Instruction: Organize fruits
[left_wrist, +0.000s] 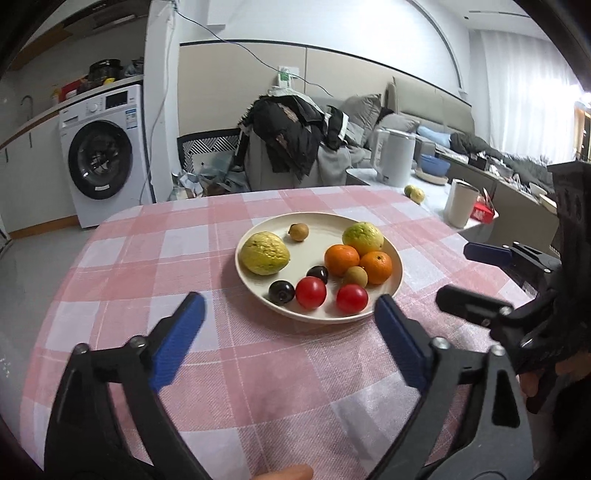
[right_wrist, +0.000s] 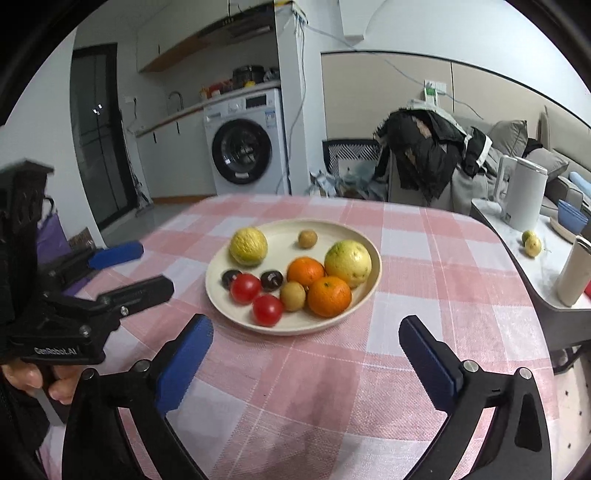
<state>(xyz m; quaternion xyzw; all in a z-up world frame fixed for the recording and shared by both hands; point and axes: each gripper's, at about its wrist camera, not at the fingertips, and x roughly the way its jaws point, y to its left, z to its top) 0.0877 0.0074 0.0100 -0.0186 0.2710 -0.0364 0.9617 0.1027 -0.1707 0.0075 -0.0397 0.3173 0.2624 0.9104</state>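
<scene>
A cream plate (left_wrist: 258, 288) (right_wrist: 229, 310) sits on the pink checked tablecloth. On it lie two yellow-green guavas (left_wrist: 264, 252) (right_wrist: 348, 262), two oranges (left_wrist: 341, 260) (right_wrist: 329, 296), two red tomatoes (left_wrist: 310, 292) (right_wrist: 267, 309), two dark plums (left_wrist: 281, 291) (right_wrist: 272, 280) and two small brown fruits (left_wrist: 299, 232) (right_wrist: 307, 238). My left gripper (left_wrist: 290, 314) is open and empty, just short of the plate's near rim. My right gripper (right_wrist: 306, 334) is open and empty, in front of the plate. Each gripper shows at the edge of the other's view, the right one (left_wrist: 476, 273) and the left one (right_wrist: 129, 267).
A side counter to the right holds a white kettle (left_wrist: 393, 157) (right_wrist: 522, 192), a white cup (left_wrist: 460, 203), two small yellow-green fruits (left_wrist: 413, 192) (right_wrist: 532, 242) and a blue bowl (left_wrist: 434, 165). A chair with dark clothes (left_wrist: 291, 129) stands behind the table. A washing machine (left_wrist: 103, 155) is far left.
</scene>
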